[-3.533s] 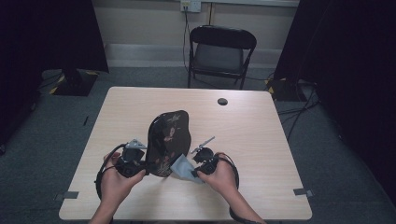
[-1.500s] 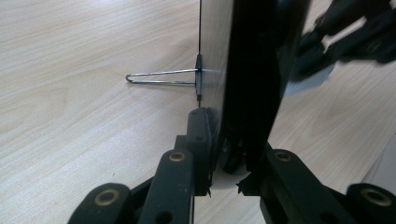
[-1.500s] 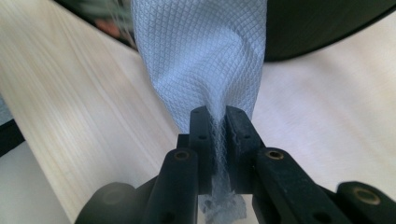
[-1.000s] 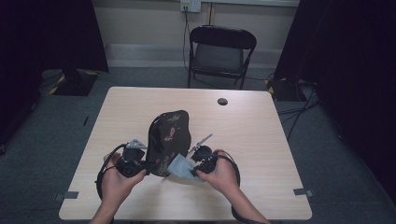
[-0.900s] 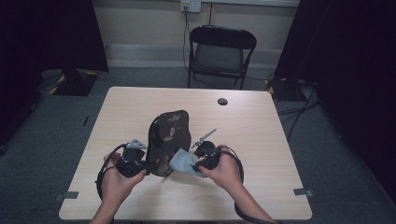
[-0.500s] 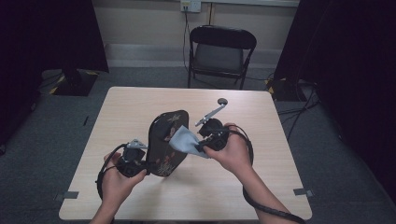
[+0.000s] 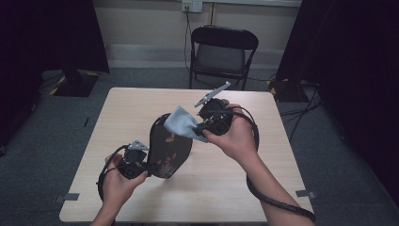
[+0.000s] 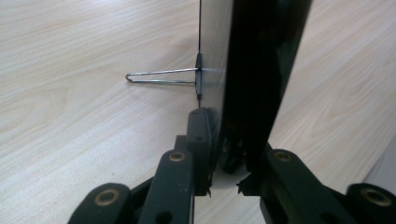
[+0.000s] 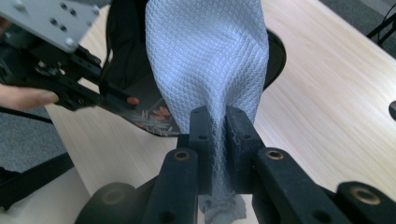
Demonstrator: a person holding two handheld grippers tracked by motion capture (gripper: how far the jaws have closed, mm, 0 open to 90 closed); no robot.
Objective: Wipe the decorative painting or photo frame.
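Note:
A dark oval plate (image 7: 170,147) with a flower pattern stands on edge on the wooden table (image 7: 127,108). My left gripper (image 7: 148,168) is shut on its lower edge; in the left gripper view the jaws clamp the thin black plate (image 8: 261,70), and a wire stand (image 8: 159,77) juts from its back. My right gripper (image 7: 203,126) is raised near the plate's top, shut on a light blue cloth (image 7: 183,123). The cloth (image 9: 205,56) hangs from the right gripper (image 9: 218,126) over the upper part of the plate (image 9: 123,60); the left gripper (image 9: 112,99) shows beyond it.
A black folding chair (image 7: 223,52) stands behind the table's far edge. A small dark round thing (image 9: 392,109) lies on the table at the far right. Cables trail from both grippers; a thick one (image 7: 273,200) loops under the right forearm.
The right hand has lifted the cloth from beside the plate's lower edge up to its top. The left hand and the plate have stayed put.

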